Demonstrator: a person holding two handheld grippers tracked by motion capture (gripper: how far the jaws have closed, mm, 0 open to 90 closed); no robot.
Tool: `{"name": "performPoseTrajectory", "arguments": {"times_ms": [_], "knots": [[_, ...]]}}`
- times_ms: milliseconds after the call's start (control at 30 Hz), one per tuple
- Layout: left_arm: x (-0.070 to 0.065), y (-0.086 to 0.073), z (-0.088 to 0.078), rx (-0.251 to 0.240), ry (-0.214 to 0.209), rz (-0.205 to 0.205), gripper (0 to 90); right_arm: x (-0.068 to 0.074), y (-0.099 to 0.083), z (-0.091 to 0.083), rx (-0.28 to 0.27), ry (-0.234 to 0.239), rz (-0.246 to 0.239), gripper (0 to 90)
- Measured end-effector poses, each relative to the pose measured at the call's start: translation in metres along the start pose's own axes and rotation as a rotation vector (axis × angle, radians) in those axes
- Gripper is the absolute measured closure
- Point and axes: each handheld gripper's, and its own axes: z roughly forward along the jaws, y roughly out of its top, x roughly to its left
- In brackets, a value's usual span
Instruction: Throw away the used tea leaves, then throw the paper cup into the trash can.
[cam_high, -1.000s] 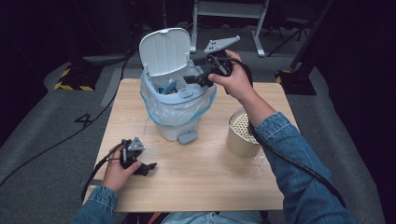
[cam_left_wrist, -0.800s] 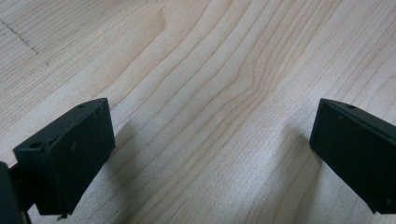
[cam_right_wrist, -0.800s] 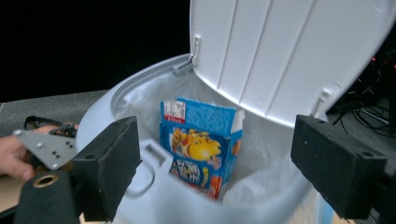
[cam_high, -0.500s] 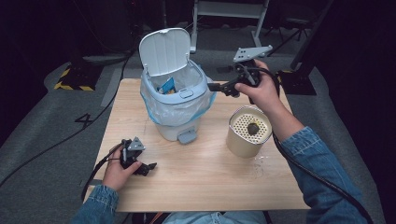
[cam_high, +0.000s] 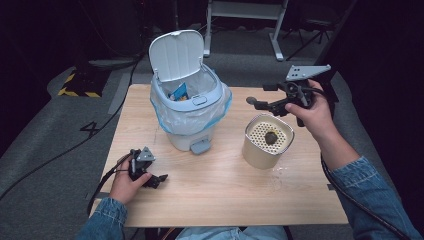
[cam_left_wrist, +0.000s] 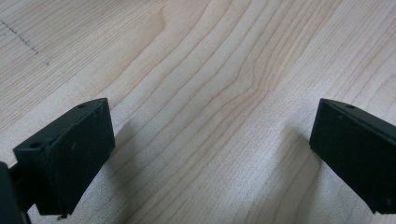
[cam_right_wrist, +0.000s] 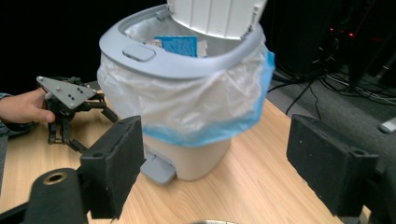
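Bin (cam_high: 190, 112) stands left of the raised right hand-held gripper (cam_high: 257, 105).

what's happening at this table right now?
A person sits at a wooden table with a gripper in each hand. The right gripper is held up in the air between the small pedal bin and the beige perforated container, jaws open and empty. The bin's lid stands open, a plastic liner is folded over its rim, and a blue packet lies inside. A small dark item sits in the container. The left gripper rests on the table near the front edge, jaws open.
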Motion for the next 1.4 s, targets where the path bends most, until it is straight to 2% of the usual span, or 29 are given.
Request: {"name": "performPoseTrajectory", "arguments": {"times_ms": [167,233,533,600,633,733,767,800,900,1033,1133,1200,1267,1300,1333,1400], "knots": [[0.000,0.000,0.000,0.000,0.000,0.000,0.3,-0.004,-0.020,-0.019,-0.001,-0.020,0.034,19.3],[0.000,0.000,0.000,0.000,0.000,0.000,0.3,-0.005,-0.024,-0.022,0.003,-0.022,0.040,19.4],[0.000,0.000,0.000,0.000,0.000,0.000,0.3,-0.008,-0.061,-0.037,0.024,-0.035,0.087,19.4],[0.000,0.000,0.000,0.000,0.000,-0.001,0.3,-0.006,-0.077,-0.043,0.027,-0.037,0.102,19.4],[0.000,0.000,0.000,0.000,0.000,-0.001,0.3,-0.006,-0.077,-0.043,0.027,-0.037,0.102,19.4],[0.000,0.000,0.000,0.000,0.000,-0.001,0.3,-0.003,-0.094,-0.050,0.032,-0.041,0.125,20.1],[0.000,0.000,0.000,0.000,0.000,0.000,0.3,-0.002,-0.104,-0.056,0.042,-0.047,0.138,20.9],[0.000,0.000,0.000,0.000,0.000,0.000,0.3,-0.002,-0.104,-0.056,0.042,-0.047,0.138,20.9],[0.000,0.000,0.000,0.000,0.001,-0.001,0.3,0.001,-0.120,-0.063,0.053,-0.064,0.158,21.6],[-0.002,0.000,0.000,-0.004,0.026,-0.027,0.9,0.003,-0.139,-0.072,0.059,-0.085,0.191,21.8],[-0.002,0.000,0.000,-0.004,0.027,-0.023,1.0,0.008,-0.154,-0.078,0.066,-0.107,0.196,21.8],[-0.002,0.000,0.000,-0.003,0.027,-0.023,1.1,0.014,-0.172,-0.082,0.064,-0.125,0.212,21.8],[-0.002,0.000,0.000,-0.007,0.026,-0.024,1.3,0.016,-0.179,-0.083,0.067,-0.132,0.218,21.7],[-0.002,0.000,0.000,-0.008,0.026,-0.017,3.5,0.019,-0.192,-0.084,0.085,-0.147,0.209,21.2],[-0.003,0.000,-0.001,-0.013,0.027,-0.017,3.5,0.019,-0.192,-0.084,0.085,-0.147,0.209,21.2],[-0.003,0.000,-0.003,-0.025,0.028,-0.017,10.9,0.022,-0.210,-0.081,0.094,-0.155,0.232,20.8]]}}
